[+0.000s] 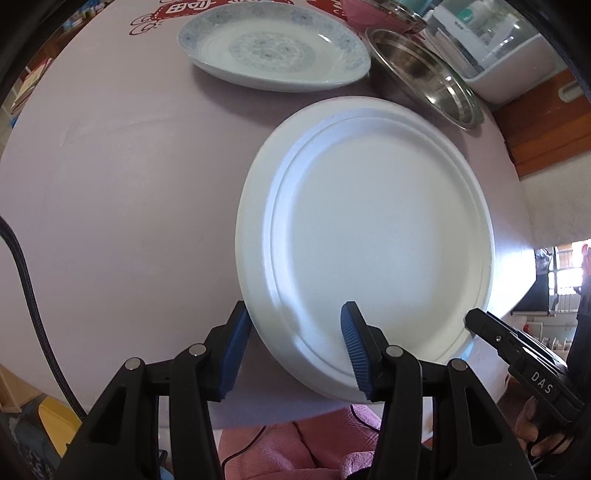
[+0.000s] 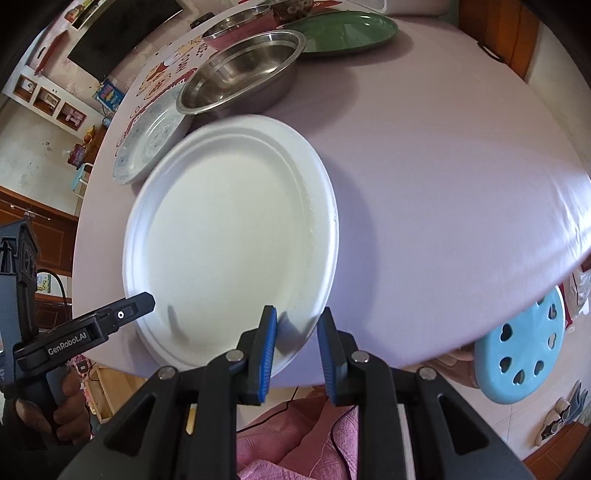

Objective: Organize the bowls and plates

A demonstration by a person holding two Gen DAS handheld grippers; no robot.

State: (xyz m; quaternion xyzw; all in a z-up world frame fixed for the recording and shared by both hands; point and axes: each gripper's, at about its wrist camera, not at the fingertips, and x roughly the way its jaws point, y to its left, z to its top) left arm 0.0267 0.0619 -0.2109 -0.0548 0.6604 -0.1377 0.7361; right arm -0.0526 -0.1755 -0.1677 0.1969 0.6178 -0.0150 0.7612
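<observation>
A white foam plate (image 1: 376,229) lies near the front edge of the round lilac table (image 1: 129,177); it also shows in the right wrist view (image 2: 229,236). My left gripper (image 1: 295,347) is open, its jaws straddling the plate's near-left rim. My right gripper (image 2: 297,343) is open with a narrower gap, its jaws either side of the plate's near-right rim. Behind the plate are a blue-patterned plate (image 1: 273,48), a steel bowl (image 2: 243,70) and a green plate (image 2: 343,29).
A second steel bowl over a pink one (image 2: 236,35) stands at the back. A white plastic bin (image 1: 495,48) is beyond the table. A blue stool (image 2: 524,354) stands to the right below the table edge. The table's right half (image 2: 443,155) is bare.
</observation>
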